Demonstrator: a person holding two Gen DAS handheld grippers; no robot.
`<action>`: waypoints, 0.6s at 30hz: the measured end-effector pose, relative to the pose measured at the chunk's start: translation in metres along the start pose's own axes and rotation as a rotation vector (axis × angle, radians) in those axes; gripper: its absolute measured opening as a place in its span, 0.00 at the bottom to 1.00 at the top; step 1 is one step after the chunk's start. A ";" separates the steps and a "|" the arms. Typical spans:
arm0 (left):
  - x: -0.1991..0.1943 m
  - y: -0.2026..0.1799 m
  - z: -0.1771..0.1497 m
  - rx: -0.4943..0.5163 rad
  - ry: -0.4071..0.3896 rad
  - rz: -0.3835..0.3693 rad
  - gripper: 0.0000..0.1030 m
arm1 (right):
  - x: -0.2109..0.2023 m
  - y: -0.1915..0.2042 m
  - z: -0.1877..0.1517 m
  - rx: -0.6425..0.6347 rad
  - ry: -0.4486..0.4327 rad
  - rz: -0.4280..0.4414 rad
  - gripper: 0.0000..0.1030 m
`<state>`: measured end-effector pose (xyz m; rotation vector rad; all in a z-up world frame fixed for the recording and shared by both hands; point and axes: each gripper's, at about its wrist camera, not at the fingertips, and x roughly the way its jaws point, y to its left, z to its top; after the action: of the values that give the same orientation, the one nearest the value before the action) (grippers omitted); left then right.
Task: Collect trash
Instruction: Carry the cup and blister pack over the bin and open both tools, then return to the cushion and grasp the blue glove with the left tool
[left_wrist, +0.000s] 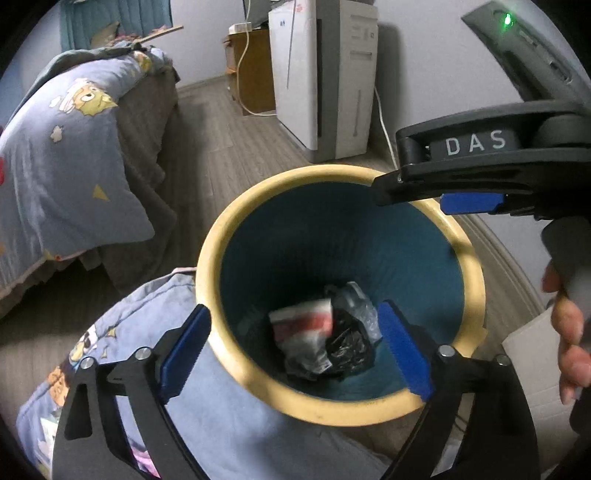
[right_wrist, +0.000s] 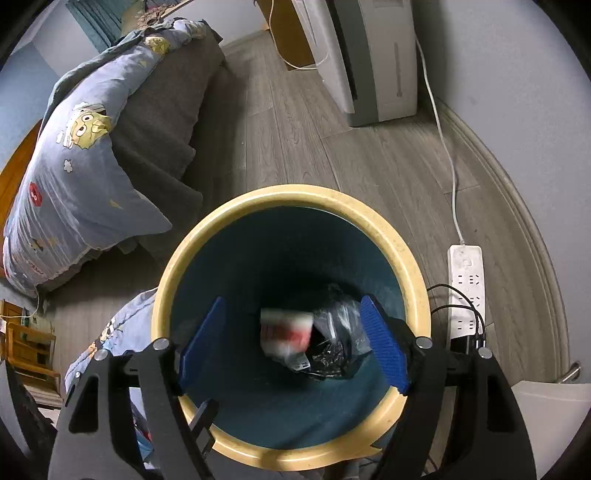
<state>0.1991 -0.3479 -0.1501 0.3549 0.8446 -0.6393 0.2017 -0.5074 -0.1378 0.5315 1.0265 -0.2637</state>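
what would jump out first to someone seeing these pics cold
The bin fills the middle of both views: yellow rim, teal inside, seen from straight above. At its bottom lie a black bag and a blurred red-and-white wrapper. The open right hand-held gripper is over the mouth, and the left hand-held gripper straddles the near rim, also open; a cartoon quilt drapes the bed at left.
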 end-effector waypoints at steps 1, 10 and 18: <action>-0.002 0.001 -0.001 -0.002 -0.003 0.006 0.91 | 0.000 0.000 0.000 -0.004 0.001 -0.007 0.85; -0.048 0.024 -0.012 -0.070 -0.049 0.068 0.94 | -0.011 0.011 -0.001 -0.053 -0.012 -0.046 0.94; -0.107 0.052 -0.032 -0.130 -0.077 0.111 0.94 | -0.029 0.058 -0.010 -0.195 -0.050 -0.047 0.94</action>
<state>0.1615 -0.2511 -0.0845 0.2561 0.7826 -0.4892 0.2062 -0.4544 -0.0998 0.3232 1.0050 -0.2147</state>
